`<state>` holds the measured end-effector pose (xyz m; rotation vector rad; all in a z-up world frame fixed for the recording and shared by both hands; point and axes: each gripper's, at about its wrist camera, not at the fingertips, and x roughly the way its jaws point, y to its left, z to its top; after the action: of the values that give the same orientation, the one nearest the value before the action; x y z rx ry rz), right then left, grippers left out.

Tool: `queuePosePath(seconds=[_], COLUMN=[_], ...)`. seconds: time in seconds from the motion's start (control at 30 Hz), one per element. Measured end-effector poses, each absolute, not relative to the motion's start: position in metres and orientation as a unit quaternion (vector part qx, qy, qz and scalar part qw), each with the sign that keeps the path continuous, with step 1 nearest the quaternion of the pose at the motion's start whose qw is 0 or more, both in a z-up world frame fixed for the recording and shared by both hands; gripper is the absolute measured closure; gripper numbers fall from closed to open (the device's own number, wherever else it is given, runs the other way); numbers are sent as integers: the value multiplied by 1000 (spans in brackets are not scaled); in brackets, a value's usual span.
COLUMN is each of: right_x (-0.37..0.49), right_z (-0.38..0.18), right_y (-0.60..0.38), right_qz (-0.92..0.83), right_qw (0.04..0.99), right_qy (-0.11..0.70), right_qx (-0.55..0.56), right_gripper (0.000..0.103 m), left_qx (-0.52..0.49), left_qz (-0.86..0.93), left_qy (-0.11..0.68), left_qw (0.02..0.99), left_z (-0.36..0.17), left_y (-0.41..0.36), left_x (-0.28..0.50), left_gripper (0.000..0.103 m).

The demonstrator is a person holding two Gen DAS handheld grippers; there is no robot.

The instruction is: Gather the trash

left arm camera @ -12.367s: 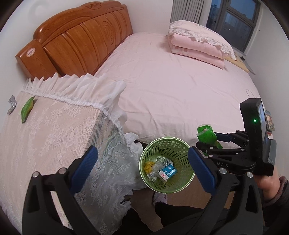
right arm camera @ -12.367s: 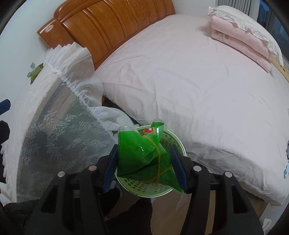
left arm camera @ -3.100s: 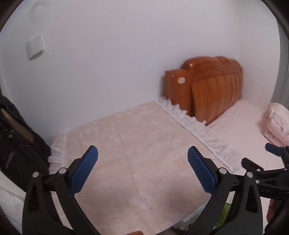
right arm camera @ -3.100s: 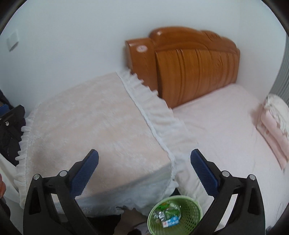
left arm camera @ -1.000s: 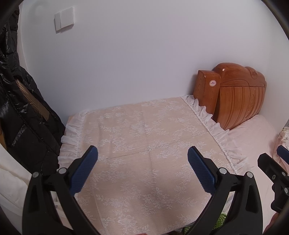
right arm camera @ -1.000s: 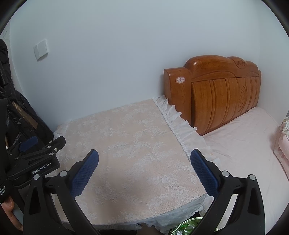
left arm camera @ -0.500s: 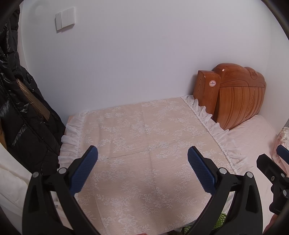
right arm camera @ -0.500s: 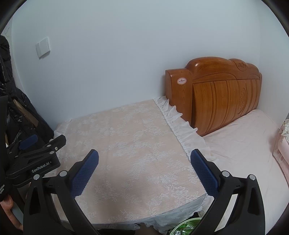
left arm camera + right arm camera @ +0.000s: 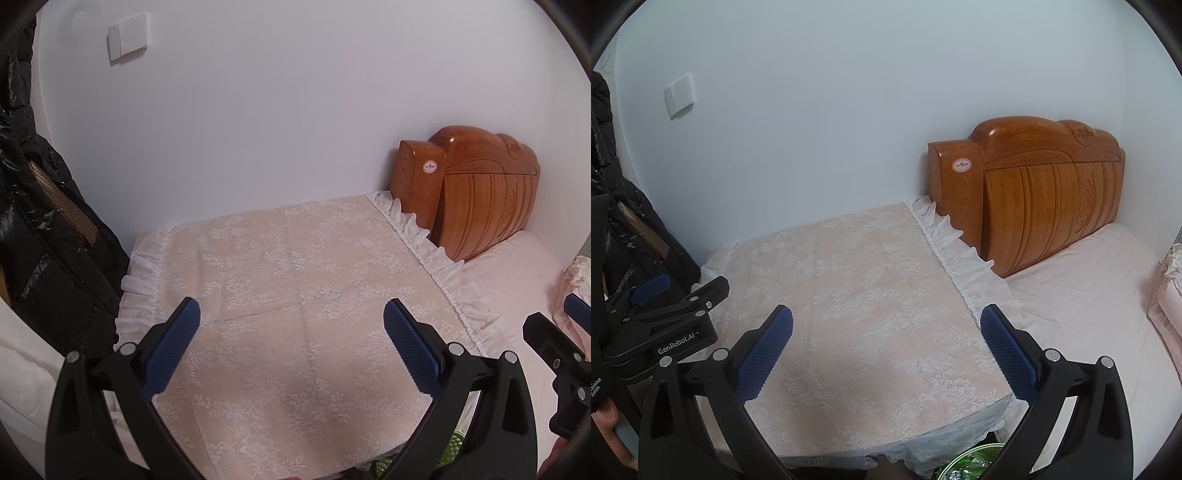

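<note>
1. Since twelve seconds back, both tongs have lifted away from the green basket (image 9: 975, 466) and now face the lace-covered desk (image 9: 295, 295); the green wrapper once pinched in the right tongs is out of their grip.
2. Only a sliver of that basket shows — at the near bottom edge of the right view, just past the desk's near right corner, with crumpled trash inside it, and as a green strip low in the left view.
3. Left tongs (image 9: 291, 345) stand spread wide with nothing between the blue pads.
4. Right tongs (image 9: 886, 349) are likewise wide apart and hold nothing.
5. On the desk top lies the lace cloth alone, its white ruffle (image 9: 956, 254) running along the right edge.
6. Right of the desk stands the wooden headboard (image 9: 1034, 199), with the pink bed (image 9: 1089, 314) reaching toward the near right.
7. A black jacket (image 9: 44, 236) hangs at the left — beside the desk's left edge.
8. A wall switch (image 9: 127, 36) sits high on the far wall.
</note>
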<state>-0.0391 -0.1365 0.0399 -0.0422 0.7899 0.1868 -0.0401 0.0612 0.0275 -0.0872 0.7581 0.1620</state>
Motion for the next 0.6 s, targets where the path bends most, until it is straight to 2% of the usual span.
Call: queuePosePath(seconds=[0.6], right_x=[-40], right_z=[39], right_y=[-138], right_qz=[89], right_qw=[918], right_qy=[386], right_qx=[-21], right_gripper=[2], left_qx=[-43], left_qz=[78], left_qy=[373], left_qw=[924], left_z=[26], left_y=[61], left_x=[-40], left_gripper=[8])
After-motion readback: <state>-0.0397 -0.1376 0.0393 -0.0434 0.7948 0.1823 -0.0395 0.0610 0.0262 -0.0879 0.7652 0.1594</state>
